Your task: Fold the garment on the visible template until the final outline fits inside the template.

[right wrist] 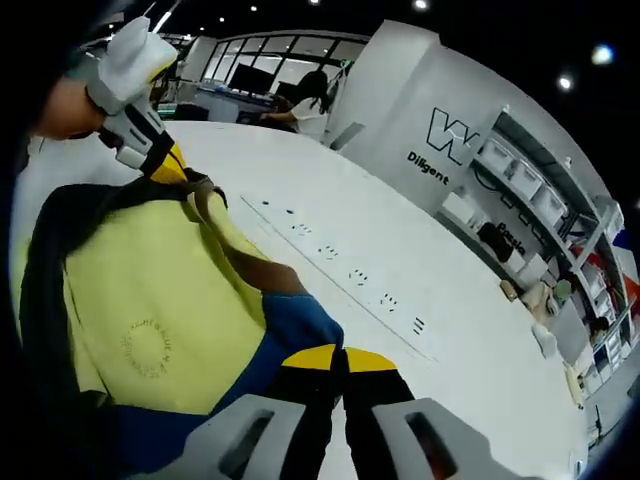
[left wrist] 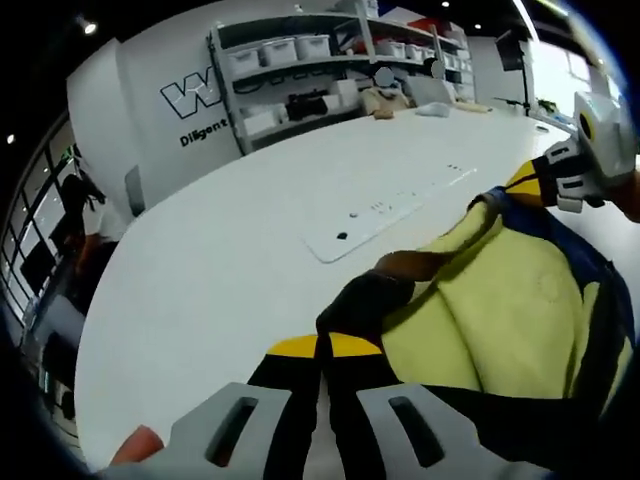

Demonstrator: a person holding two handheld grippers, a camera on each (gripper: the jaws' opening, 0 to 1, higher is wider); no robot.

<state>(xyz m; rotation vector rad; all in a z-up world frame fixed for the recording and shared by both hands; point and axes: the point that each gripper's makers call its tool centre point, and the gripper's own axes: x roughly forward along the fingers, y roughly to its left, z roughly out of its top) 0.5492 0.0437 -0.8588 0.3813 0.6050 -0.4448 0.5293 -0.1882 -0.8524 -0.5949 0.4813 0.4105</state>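
Two hand-held grippers, left (left wrist: 322,420) and right (right wrist: 340,430), each clench the yellow garment (right wrist: 150,310); shelves (left wrist: 300,70) front the left gripper view.

The soft fabric garment (left wrist: 500,310) is mostly pale yellow, edged in dark navy, with a blue patch by its hem (right wrist: 290,330) and a brown band at the collar (right wrist: 262,270). A faint ring of small print (too small to read) sits on the yellow (right wrist: 150,347). The broad smooth table (left wrist: 230,250) is plain white, and the flat white template sheet (left wrist: 385,215) on it carries small black marks. Both grippers, left (left wrist: 320,350) and right (right wrist: 340,365), have black jaws with bright yellow tips and pale grey bodies. The curved white wall (right wrist: 420,110) bears dark lettering.
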